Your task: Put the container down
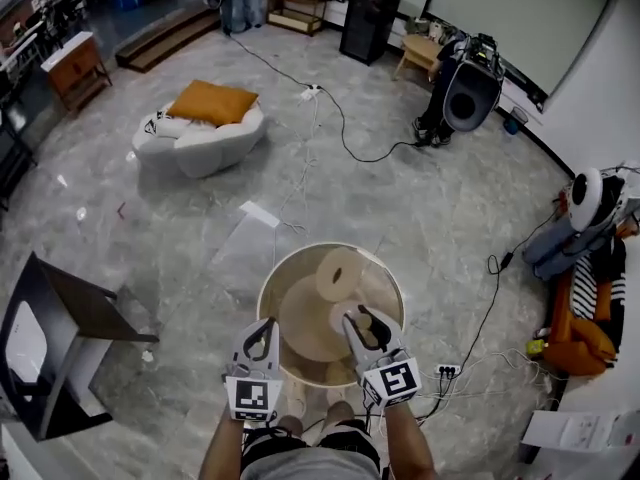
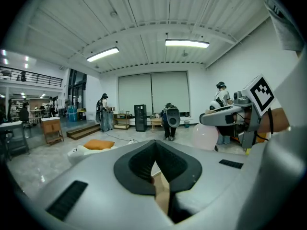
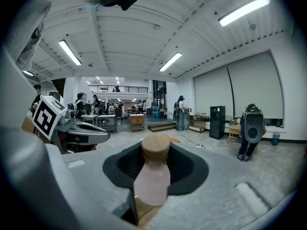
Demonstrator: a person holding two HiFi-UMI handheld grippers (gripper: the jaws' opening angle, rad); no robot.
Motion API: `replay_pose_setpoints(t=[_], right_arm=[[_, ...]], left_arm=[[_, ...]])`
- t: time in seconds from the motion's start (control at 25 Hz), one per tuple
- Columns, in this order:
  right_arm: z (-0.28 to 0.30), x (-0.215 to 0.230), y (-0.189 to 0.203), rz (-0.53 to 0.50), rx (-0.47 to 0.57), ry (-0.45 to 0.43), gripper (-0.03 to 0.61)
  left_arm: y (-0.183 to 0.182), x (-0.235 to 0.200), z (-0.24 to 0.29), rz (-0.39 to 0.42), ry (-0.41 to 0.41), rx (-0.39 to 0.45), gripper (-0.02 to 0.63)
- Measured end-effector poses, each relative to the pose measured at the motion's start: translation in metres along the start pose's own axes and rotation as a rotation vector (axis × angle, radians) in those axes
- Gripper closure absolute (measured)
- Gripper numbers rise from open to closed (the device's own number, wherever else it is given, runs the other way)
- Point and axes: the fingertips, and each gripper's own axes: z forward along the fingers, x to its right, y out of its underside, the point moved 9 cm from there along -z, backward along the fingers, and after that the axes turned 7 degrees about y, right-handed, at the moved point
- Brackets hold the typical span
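Clearly the container (image 3: 152, 177) is already in my grip: in the right gripper view it stands upright at the lower centre of the frame, a small pale pink bottle with a round wooden cap (image 3: 155, 148). The fingers of the right gripper (image 1: 364, 330) are closed partway onto its body, just below the shoulder. In the head view that gripper sits at the lower centre, over the near edge of the round table (image 1: 283, 268). The left gripper (image 1: 262, 340) hangs beside it to the left with its jaws drawn together and nothing between them.

I judge the bottle to be light and stiff. The body looks smooth and frosted, so I would expect it to be slippery against the pads. I cannot tell whether it is glass or plastic, so I will treat it as breakable. It is slim with a narrow foot, and the wooden cap adds weight up high, so it could topple if it lands tilted.

The hold around the body suits it, since the cap might twist or lift off if gripped. For setting down I would pick bare table clear of the round wooden pieces (image 1: 338, 274) lying further up the frame. I would keep the bottle vertical and let go only once the base sits flat.
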Motion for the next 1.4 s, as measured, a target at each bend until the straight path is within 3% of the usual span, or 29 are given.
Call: replay_pose_setpoints(t=[0.28, 0.56, 0.68, 0.88, 1.28, 1.4], right_arm=[[0.057, 0.0, 0.031, -0.007, -0.032, -0.162, 0.449], [0.096, 0.005, 0.079, -0.051, -0.069, -0.271, 0.449], [0.114, 0.005, 0.096, -0.058, -0.099, -0.304, 0.448], [0.135, -0.002, 0.142, -0.067, -0.145, -0.349, 0.449], [0.176, -0.014, 0.224, -0.091, -0.202, -0.407, 0.448], [0.188, -0.016, 0.247, -0.089, -0.217, -0.416, 0.448]], left_arm=[[0.045, -0.01, 0.014, -0.079, -0.112, -0.078, 0.6], [0.093, -0.006, 0.032, -0.146, -0.196, -0.121, 0.6], [0.113, -0.004, 0.045, -0.203, -0.22, -0.137, 0.6], [0.155, -0.005, 0.063, -0.187, -0.232, -0.154, 0.6], [0.231, -0.01, 0.092, -0.286, -0.272, -0.186, 0.6], [0.257, -0.013, 0.098, -0.262, -0.266, -0.202, 0.6]])
